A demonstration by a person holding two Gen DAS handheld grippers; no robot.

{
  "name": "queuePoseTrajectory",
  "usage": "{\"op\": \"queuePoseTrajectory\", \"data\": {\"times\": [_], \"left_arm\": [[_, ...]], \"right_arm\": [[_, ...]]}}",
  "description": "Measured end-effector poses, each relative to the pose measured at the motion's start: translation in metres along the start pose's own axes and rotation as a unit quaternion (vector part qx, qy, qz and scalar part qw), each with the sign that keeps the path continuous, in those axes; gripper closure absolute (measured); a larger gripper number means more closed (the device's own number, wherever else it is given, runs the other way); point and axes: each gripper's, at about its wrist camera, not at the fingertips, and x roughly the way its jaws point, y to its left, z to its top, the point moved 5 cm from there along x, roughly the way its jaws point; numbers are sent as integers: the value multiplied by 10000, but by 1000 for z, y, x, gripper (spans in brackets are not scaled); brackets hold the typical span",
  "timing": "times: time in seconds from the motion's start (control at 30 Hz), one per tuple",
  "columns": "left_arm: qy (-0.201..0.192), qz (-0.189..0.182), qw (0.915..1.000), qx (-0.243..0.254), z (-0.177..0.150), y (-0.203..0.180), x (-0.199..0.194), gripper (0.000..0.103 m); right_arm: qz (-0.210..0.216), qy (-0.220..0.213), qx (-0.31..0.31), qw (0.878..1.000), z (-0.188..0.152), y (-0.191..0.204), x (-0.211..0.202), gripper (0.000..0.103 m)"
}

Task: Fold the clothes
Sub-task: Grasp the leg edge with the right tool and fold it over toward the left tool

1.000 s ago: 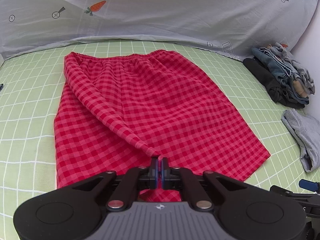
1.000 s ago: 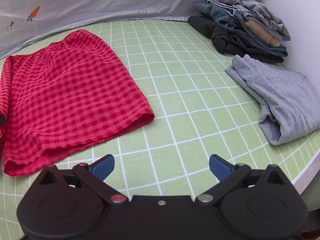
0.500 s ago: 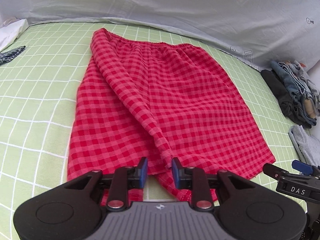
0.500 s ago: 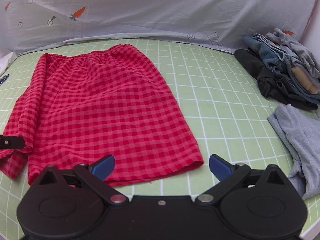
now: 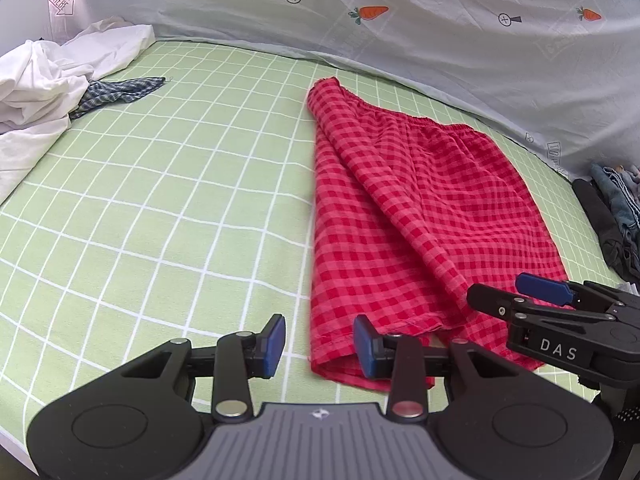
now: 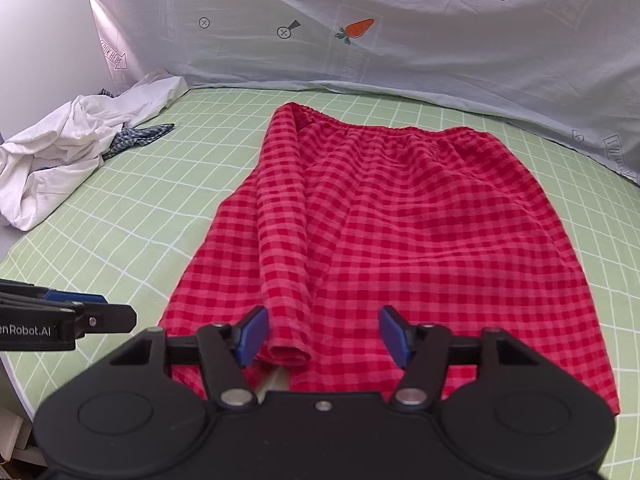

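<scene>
Red checked shorts [image 5: 420,216] lie flat on the green grid sheet, waistband at the far end, with a loose ridge of cloth running lengthwise; they also show in the right wrist view [image 6: 400,232]. My left gripper [image 5: 320,344] is open and empty, at the shorts' near left hem corner. My right gripper [image 6: 323,338] is open and empty, just above the near hem where the ridge ends. The right gripper also shows in the left wrist view [image 5: 532,300], over the near hem. The left gripper shows at the left edge of the right wrist view [image 6: 80,316].
A crumpled white garment [image 5: 52,76] with a blue checked cloth [image 5: 120,90] lies at the far left. A pile of dark clothes [image 5: 612,216] sits at the right edge. A pale carrot-print sheet [image 5: 400,12] hangs behind the bed.
My left gripper opened, let go of the shorts' fold and swung left. The fold dropped onto the shorts. My right gripper moved left over the near hem.
</scene>
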Motion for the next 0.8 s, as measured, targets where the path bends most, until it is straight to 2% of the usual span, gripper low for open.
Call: {"op": "queuePoseTrajectory", "data": {"times": [0.17, 0.23, 0.27, 0.3, 0.5, 0.6, 0.8], "left_arm": [[-4, 51, 10000, 10, 3, 16, -3, 63], [-2, 47, 10000, 2, 5, 18, -3, 63], [-1, 45, 10000, -7, 6, 18, -2, 63], [-4, 42, 10000, -9, 7, 18, -1, 63], [-53, -64, 9999, 82, 12, -11, 6, 63], [-34, -86, 9998, 199, 8, -33, 12, 63], [-58, -62, 9990, 443, -7, -78, 15, 60]], "right_arm": [[-14, 103, -55, 9999, 0, 15, 11, 47], [-40, 213, -79, 9997, -1, 15, 18, 69], [-12, 263, -23, 9997, -1, 12, 21, 94], [17, 311, 39, 9995, -1, 10, 24, 98], [-25, -610, 548, 9966, 22, -20, -17, 99], [-5, -847, 1075, 9906, 28, -51, -35, 100], [-214, -1221, 1707, 9775, 26, -117, -67, 100]]}}
